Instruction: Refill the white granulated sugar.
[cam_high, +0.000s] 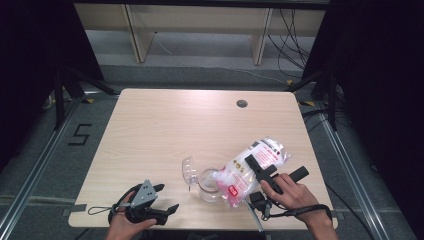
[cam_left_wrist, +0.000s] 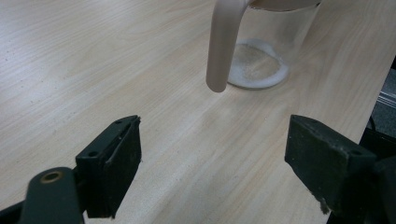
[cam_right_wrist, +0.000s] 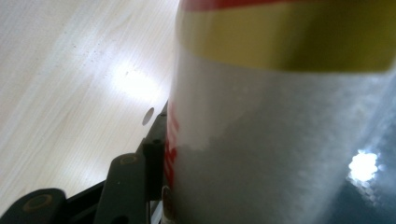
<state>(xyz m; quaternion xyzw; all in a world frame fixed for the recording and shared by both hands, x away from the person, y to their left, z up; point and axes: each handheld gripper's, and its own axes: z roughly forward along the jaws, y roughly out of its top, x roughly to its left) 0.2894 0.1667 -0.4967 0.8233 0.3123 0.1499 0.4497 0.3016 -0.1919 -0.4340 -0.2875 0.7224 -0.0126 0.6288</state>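
A clear plastic bag (cam_high: 267, 150) of white powder, printed red and yellow, lies tilted with its mouth over a clear jug (cam_high: 209, 192) near the table's front edge. My right gripper (cam_high: 256, 167) is shut on the bag across its middle. In the right gripper view the bag (cam_right_wrist: 280, 140) presses against one black finger (cam_right_wrist: 154, 156); the other finger is hidden behind it. The jug (cam_left_wrist: 275, 42) has a pale handle (cam_left_wrist: 222, 46) and a thin layer of white powder (cam_left_wrist: 257, 70) on its bottom. My left gripper (cam_high: 166, 198) rests open at the front left, its fingers (cam_left_wrist: 112, 163) wide apart over bare wood.
The jug's clear lid (cam_high: 189, 171) stands flipped open on its left side. The wooden table (cam_high: 150, 130) has a round cable hole (cam_high: 242, 103) at the back right. Black stands and cables line the floor on both sides.
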